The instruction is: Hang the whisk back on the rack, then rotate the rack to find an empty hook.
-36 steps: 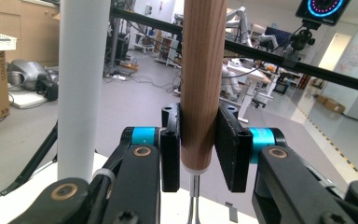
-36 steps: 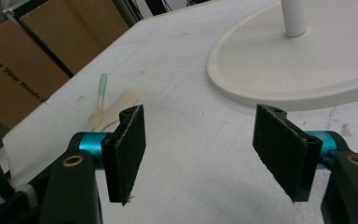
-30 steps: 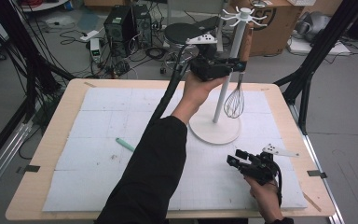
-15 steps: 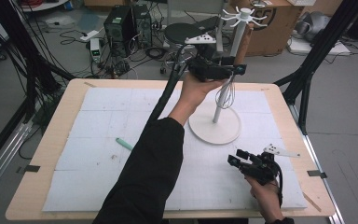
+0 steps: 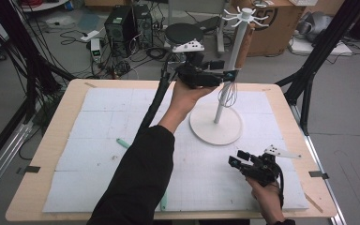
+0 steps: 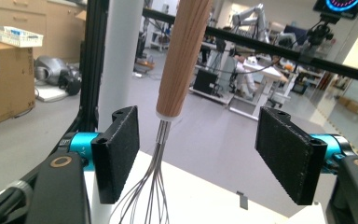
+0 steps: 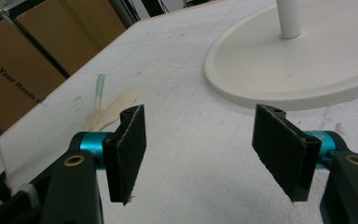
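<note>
A whisk with a wooden handle hangs from a hook at the top of the white stand, its wires pointing down. My left gripper is raised beside it, level with the bottom of the handle. In the left gripper view the whisk hangs between the jaws of that gripper, nearer the left pad, and neither pad presses on it. Those jaws have just been opening. My right gripper stays low over the mat at the front right, and in its own view it is open with nothing between the jaws.
The stand's round base lies just beyond the right gripper. A green-handled utensil lies on the white mat at the left; the right gripper view shows it beside a pale spatula. Black frame posts flank the table.
The left gripper's jaws have come off the whisk handle and spread wide. The hand has drawn a little to the left, away from the stand. The right gripper has kept still.
</note>
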Tool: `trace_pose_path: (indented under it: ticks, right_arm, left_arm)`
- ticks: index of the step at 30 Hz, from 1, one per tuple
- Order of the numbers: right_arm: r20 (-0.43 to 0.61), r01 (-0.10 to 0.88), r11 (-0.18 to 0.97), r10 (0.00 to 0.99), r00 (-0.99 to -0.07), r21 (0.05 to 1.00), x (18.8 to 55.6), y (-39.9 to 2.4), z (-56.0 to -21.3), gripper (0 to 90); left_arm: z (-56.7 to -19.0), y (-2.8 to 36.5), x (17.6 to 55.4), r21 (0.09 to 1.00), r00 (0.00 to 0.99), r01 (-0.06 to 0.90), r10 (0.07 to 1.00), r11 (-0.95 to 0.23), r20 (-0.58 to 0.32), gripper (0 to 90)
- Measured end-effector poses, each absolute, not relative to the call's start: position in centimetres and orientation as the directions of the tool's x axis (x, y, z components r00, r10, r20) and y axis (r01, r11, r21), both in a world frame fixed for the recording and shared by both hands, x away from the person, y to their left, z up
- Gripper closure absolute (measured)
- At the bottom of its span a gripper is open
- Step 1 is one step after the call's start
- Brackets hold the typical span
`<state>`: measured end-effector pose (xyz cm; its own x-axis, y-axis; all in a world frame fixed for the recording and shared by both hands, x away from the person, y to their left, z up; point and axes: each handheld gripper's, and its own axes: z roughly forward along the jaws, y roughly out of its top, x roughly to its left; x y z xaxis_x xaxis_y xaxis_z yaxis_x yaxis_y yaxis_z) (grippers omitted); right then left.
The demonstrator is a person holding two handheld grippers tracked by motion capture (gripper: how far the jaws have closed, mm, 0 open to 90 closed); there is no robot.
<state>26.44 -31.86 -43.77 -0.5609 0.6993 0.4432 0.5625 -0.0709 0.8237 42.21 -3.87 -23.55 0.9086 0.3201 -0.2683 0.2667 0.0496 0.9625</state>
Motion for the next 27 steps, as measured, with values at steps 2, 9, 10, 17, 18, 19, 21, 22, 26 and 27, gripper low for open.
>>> trace_pose_path:
  ticks: [2, 9, 10, 17, 18, 19, 21, 22, 26, 27]
  right_arm:
    - [0.438, 0.559, -0.067, 0.702, -0.562, 0.826, 26.5, -31.8, -43.8, 34.0]
    - [0.436, 0.564, -0.061, 0.704, -0.561, 0.824, 26.4, -31.7, -43.8, 34.0]
    - [0.435, 0.561, -0.061, 0.703, -0.563, 0.825, 26.4, -31.7, -43.8, 34.0]
    - [0.423, 0.556, -0.048, 0.705, -0.570, 0.830, 26.2, -31.5, -43.8, 34.0]
    - [0.424, 0.557, -0.049, 0.704, -0.569, 0.829, 26.2, -31.5, -43.8, 34.0]
    - [0.425, 0.558, -0.049, 0.705, -0.568, 0.828, 26.1, -31.5, -43.8, 34.0]
    - [0.424, 0.556, -0.051, 0.706, -0.567, 0.830, 26.1, -31.5, -43.7, 34.0]
    - [0.421, 0.552, -0.052, 0.707, -0.568, 0.832, 26.1, -31.5, -43.7, 34.0]
    - [0.418, 0.553, -0.046, 0.709, -0.569, 0.832, 26.1, -31.4, -43.7, 34.0]
    - [0.417, 0.554, -0.047, 0.710, -0.567, 0.831, 26.1, -31.4, -43.7, 34.0]
  left_arm:
    - [-23.6, -3.6, 41.9, 0.966, 0.911, 0.256, 0.323, 0.041, -0.255, 31.0]
    - [-23.4, -2.8, 40.9, 0.969, 0.919, 0.247, 0.311, 0.030, -0.244, 30.8]
    - [-23.3, -2.7, 40.6, 0.971, 0.922, 0.237, 0.308, 0.032, -0.235, 30.8]
    - [-24.0, -0.9, 37.8, 0.980, 0.933, 0.201, 0.303, 0.006, -0.193, 29.3]
    - [-24.1, -0.6, 37.4, 0.982, 0.934, 0.189, 0.308, 0.009, -0.183, 28.1]
    - [-24.3, -0.2, 37.0, 0.983, 0.934, 0.183, 0.309, 0.023, -0.181, 28.1]
    - [-24.7, 0.7, 36.3, 0.983, 0.932, 0.181, 0.315, 0.029, -0.181, 28.2]
    - [-24.8, 1.0, 36.0, 0.984, 0.930, 0.176, 0.322, 0.034, -0.177, 28.2]
    - [-25.5, 2.6, 35.1, 0.984, 0.922, 0.177, 0.342, 0.039, -0.179, 27.9]
    - [-25.6, 3.0, 35.0, 0.984, 0.922, 0.176, 0.345, 0.031, -0.176, 27.8]
